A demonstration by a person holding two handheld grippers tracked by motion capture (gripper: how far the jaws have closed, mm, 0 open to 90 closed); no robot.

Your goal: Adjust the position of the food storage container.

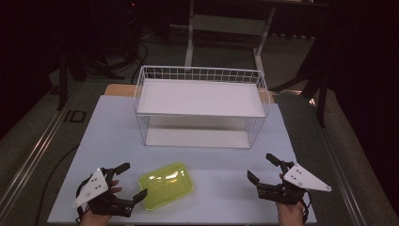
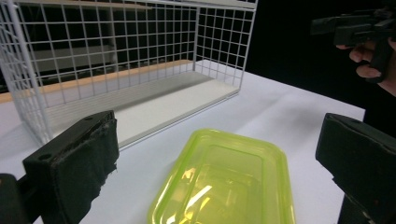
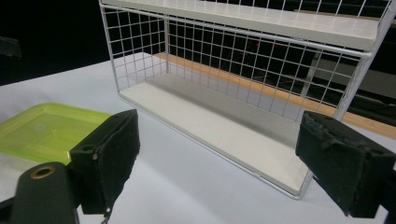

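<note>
Lid [image 1: 166,185] of yellow-green translucent plastic, lying flat on the white table [image 1: 221,160] near its front edge, just in front of the white wire shelf rack [image 1: 201,106] and apart from it. I judge the step in hand to be the first grasp of this lid by the left gripper [image 1: 128,182], whose jaws stand spread wide, one above the lid's near-left corner and one at its lower left edge, holding nothing. To do it well, I would lower the left gripper until one pad can slip under the lid's raised rim, since the lid lies flush on the table and gives little to bite on; a pinch across the short edge, taken squarely, should keep the thin plastic from flexing or skidding away. In the left gripper view the lid [image 2: 224,182] sits centred between the two black jaws, so the approach line already looks sound to me. The left hand [image 1: 101,202] comes in low from the bottom left, wrist turned so the jaws point right and forward toward the lid. The right gripper [image 1: 262,170] rests well to the lid's right, likewise released and empty, its jaws aimed forward-left at the rack [image 3: 243,88]; I would hold it there, ready to steady the lid's far edge.
</note>
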